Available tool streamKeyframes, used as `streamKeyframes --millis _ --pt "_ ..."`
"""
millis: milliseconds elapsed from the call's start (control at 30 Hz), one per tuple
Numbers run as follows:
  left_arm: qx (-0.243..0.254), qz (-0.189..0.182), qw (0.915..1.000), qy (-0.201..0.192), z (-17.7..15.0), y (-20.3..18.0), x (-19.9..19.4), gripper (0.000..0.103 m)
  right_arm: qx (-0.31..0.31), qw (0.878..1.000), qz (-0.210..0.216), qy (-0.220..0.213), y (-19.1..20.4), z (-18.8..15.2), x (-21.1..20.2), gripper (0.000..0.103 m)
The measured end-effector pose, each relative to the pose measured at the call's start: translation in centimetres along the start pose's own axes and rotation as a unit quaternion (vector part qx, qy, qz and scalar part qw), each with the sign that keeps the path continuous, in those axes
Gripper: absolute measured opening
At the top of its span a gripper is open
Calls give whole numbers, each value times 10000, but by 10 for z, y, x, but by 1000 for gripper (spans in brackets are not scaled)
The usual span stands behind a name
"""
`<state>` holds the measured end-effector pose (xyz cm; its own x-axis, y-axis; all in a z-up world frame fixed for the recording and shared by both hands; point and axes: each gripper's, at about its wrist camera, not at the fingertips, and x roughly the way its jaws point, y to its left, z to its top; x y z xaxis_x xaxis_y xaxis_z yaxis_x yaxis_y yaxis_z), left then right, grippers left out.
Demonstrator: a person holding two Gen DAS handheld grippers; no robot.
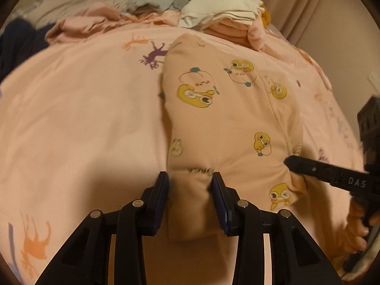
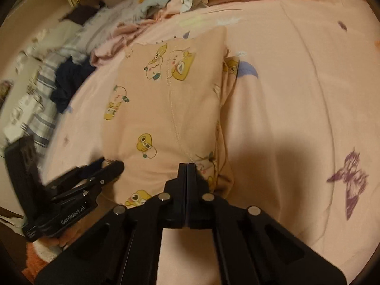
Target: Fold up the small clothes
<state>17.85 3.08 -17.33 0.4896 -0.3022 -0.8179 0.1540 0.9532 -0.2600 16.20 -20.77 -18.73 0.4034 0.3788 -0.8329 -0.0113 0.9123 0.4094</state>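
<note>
A small peach garment with yellow duck prints (image 1: pixel 228 123) lies folded lengthwise on the pink bedspread (image 1: pixel 83 118). My left gripper (image 1: pixel 190 178) is partly open with the garment's near left corner bunched between its fingers. My right gripper (image 2: pixel 187 166) is shut on the garment's near right corner (image 2: pixel 201 168); it also shows in the left wrist view (image 1: pixel 288 161). The garment shows in the right wrist view (image 2: pixel 166 109), with my left gripper (image 2: pixel 114 166) at its near left edge.
A pile of pink, white and grey clothes (image 1: pixel 190 7) lies at the far side of the bed. Dark blue cloth (image 2: pixel 68 83) and striped fabric (image 2: pixel 45 109) lie to the left. The bedspread carries butterfly prints (image 2: pixel 349 180).
</note>
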Motion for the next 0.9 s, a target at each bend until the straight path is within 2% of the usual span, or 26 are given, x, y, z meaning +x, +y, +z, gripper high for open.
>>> streamKeyframes --millis 100,133,200,267,300,433,533,567,633,667,800,900 --pt "27 124 9999 -19 1 -2 -11 39 -112 9998 -141 -83 9 -1 -11 1" --pt "142 187 9997 -88 -2 -7 -16 39 -176 9997 -66 -138 13 -3 -16 10" --pt "418 296 9987 -56 -11 -17 -17 39 -372 9992 49 -134 25 -9 -19 9" --pt "523 407 9978 17 -19 -21 -9 39 -557 9982 -199 -20 29 -18 -9 6" --pt "505 424 9978 -33 -22 -19 -8 39 -569 9978 -336 26 29 -19 -5 1" --pt "144 115 9998 47 -25 -6 -10 39 -422 9984 -365 -81 11 -22 -3 0" --pt "211 59 9997 67 -29 -3 -13 39 -356 9983 -453 -76 3 -25 -8 0" --pt "258 82 9996 55 -31 -4 -15 39 -356 9977 -576 -70 1 -26 -9 0" --pt "333 133 9994 27 -35 -7 -16 39 -498 9921 -1148 -10 -2 -31 -7 0" --pt "341 160 9993 17 -38 -7 -17 39 -518 9918 -1170 -13 -7 -35 -6 0" --pt "421 308 9986 57 -42 -12 -20 39 -60 9969 -790 -1 -22 -37 -13 0" --pt "546 519 9971 127 -43 -17 -23 39 -59 9963 -853 20 -17 -41 -20 3"
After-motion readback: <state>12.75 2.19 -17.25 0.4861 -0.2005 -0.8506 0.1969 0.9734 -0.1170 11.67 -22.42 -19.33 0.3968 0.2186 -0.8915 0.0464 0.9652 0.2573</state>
